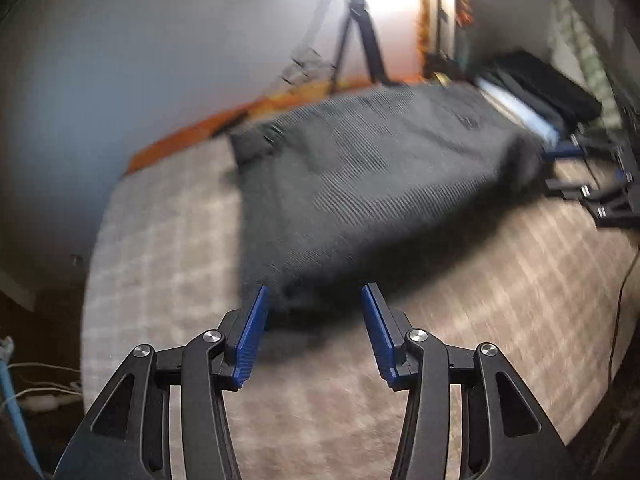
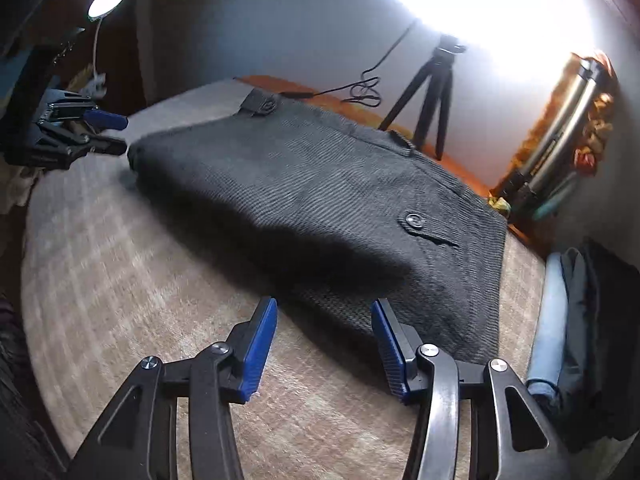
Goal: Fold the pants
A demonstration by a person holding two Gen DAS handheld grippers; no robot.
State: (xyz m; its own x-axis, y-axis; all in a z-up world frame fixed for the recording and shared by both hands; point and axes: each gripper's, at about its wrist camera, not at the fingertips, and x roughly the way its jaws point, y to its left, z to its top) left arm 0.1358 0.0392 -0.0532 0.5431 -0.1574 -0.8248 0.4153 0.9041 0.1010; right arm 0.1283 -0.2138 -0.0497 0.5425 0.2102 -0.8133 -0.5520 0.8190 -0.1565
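Where the dark grey ribbed pants (image 2: 320,208) lie folded on the beige checked cloth surface (image 2: 120,280), left gripper (image 1: 314,300) gaping, empty, at one edge; right gripper (image 2: 324,312) likewise; black tripod (image 2: 432,96) behind.

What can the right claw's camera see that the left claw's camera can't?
Only the right wrist view shows the round lamp, the shiny metal tube and the pocket button on the pants. It also sees the left claw off at the pants' far end.

Only the left wrist view shows the white cables on the floor and the right claw beside the pants.

Both show the dark grey pants lying on the checked cloth, the black tripod, the stacked clothes, and open, empty claws.
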